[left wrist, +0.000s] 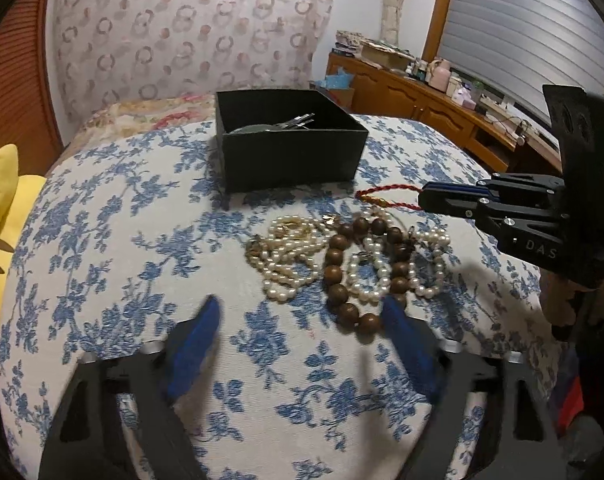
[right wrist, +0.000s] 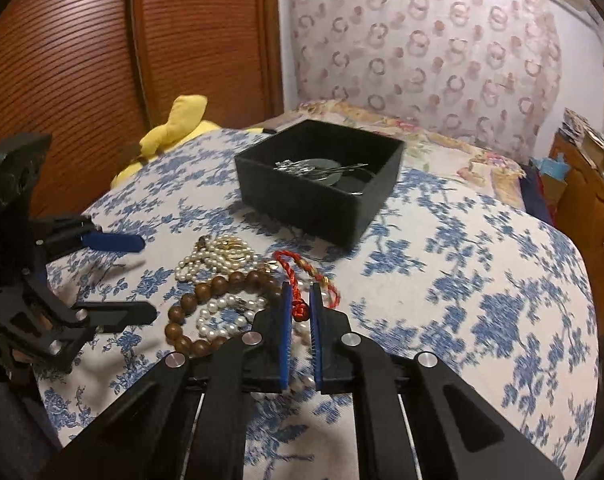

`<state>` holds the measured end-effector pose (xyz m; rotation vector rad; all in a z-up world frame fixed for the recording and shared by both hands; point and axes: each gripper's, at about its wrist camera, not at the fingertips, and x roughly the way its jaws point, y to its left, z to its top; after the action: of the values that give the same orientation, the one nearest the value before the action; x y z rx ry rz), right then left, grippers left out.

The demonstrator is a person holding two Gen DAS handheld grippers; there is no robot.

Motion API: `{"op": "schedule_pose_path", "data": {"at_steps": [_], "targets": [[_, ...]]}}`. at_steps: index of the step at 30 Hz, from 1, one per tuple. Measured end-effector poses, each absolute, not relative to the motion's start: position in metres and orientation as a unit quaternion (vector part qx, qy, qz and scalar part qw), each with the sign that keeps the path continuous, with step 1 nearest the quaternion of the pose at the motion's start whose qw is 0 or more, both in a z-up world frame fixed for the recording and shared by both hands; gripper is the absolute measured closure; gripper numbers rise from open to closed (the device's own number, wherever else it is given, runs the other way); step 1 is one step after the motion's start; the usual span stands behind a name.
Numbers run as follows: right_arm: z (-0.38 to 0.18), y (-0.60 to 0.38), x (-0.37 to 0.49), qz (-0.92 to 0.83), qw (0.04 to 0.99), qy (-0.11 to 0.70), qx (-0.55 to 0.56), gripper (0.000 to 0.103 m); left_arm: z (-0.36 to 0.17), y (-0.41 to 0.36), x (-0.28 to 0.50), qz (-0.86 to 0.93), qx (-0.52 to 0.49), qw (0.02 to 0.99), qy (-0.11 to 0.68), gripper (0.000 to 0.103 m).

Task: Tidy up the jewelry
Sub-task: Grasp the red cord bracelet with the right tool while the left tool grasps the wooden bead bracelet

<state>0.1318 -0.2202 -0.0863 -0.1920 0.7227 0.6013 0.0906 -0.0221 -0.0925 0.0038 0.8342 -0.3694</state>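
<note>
Blue-padded fingers of the left gripper [left wrist: 298,320] stand wide apart just above the flowered bedspread [left wrist: 122,240], nothing between them; the near end of the wooden bead bracelet [left wrist: 342,276] lies just inside the right-hand finger, not touched. Beyond them, toward 12 o'clock, the jewelry sits in one heap: a tangle of pearl strands [left wrist: 290,256] with some gold links at 11 o'clock of the brown beads, and more pearls looped through and at 3 o'clock of them. Farther on at 12 o'clock is the black box [left wrist: 290,140], open-topped, with a few silvery pieces and a dark round disc inside.

From 3 o'clock the right gripper [right wrist: 300,300] reaches in, its jaws drawn nearly together and pinching the knotted part of the red cord bracelet [right wrist: 298,268]; the rest of the cord loops out ahead of the tips toward the box. A yellow plush toy [left wrist: 2,208] lies at the bed's 9 o'clock edge.
</note>
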Motion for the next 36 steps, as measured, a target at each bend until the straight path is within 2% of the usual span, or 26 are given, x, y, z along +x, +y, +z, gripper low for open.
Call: {"op": "schedule_pose_path", "data": {"at_steps": [1,4,6,10,24,32,36], "targets": [[-0.087,-0.222,0.132,0.286,0.889,0.347,-0.091,0.093,-0.093,-0.025,0.091,-0.182,0.001,0.896,0.406,0.046],[-0.092,-0.227,0.134,0.281,0.892,0.343,-0.084,0.093,-0.097,-0.032,0.094,-0.193,0.001,0.889,0.415,0.066],[-0.095,-0.229,0.136,0.281,0.894,0.342,-0.075,0.093,-0.097,-0.037,0.096,-0.198,0.002,0.887,0.418,0.073],[-0.095,-0.233,0.137,0.286,0.895,0.338,-0.054,0.093,-0.096,-0.047,0.099,-0.207,0.004,0.885,0.417,0.077],[-0.094,-0.241,0.139,0.282,0.898,0.335,-0.036,0.093,-0.101,-0.059,0.112,-0.179,0.023,0.887,0.425,0.076],[-0.094,-0.239,0.137,0.279,0.900,0.333,-0.040,0.093,-0.103,-0.046,0.108,-0.183,-0.001,0.885,0.428,0.078],[-0.094,-0.239,0.136,0.278,0.900,0.333,-0.042,0.093,-0.103,-0.040,0.106,-0.178,-0.001,0.885,0.429,0.084]]}}
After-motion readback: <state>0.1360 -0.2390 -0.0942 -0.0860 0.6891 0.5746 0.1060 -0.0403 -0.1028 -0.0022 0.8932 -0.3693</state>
